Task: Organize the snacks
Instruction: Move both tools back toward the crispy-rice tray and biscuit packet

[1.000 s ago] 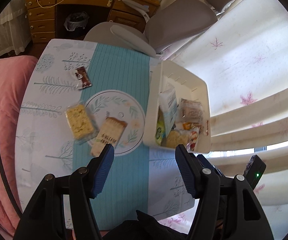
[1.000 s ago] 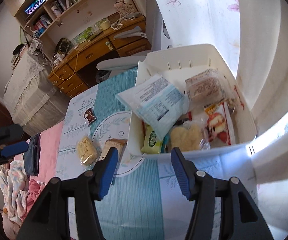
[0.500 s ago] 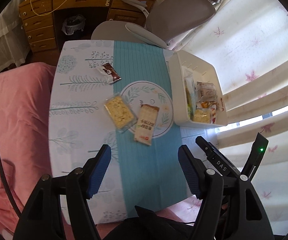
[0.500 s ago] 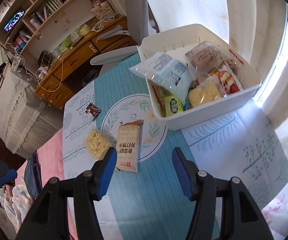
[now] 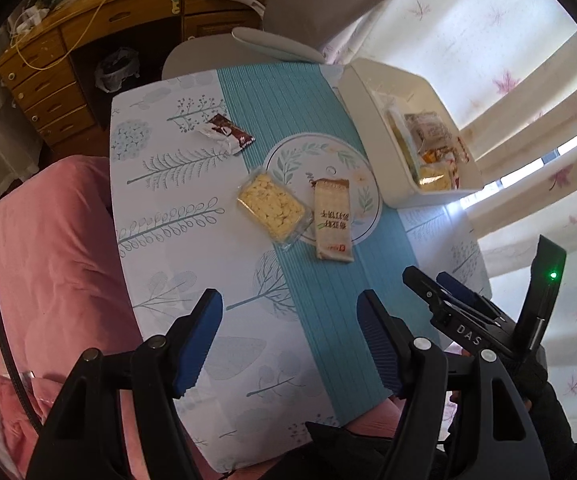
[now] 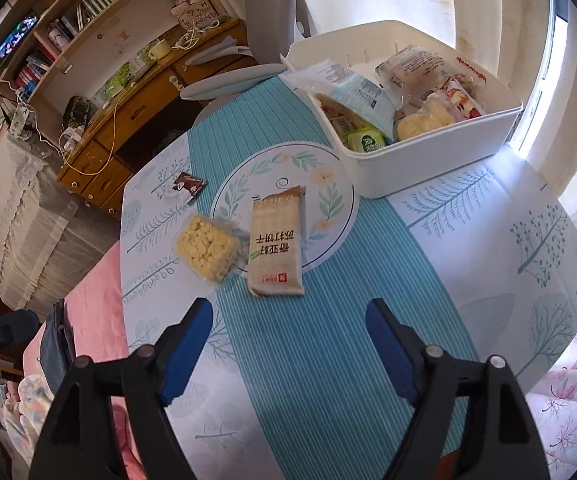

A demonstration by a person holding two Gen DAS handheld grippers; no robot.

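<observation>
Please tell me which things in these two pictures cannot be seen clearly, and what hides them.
- White bin, right wrist view: the lower snacks are covered by the blue-white packet and other packs.
- White bin, left wrist view: its near wall hides most contents.
- Brown wrapper, both views: print too small to read.
- Table, left wrist view: near edge covered by the left gripper.

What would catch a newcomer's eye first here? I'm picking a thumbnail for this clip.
Probably the white bin at the table's far right corner, crammed with snack packets. Next, three snacks loose on the leaf-print tablecloth: a tan cracker pack overlapping the round medallion, a clear tray of yellow biscuits touching it on its left, and a small brown wrapper farther back. Both blue-padded grippers, left and right, hover open and empty in the foreground.
</observation>
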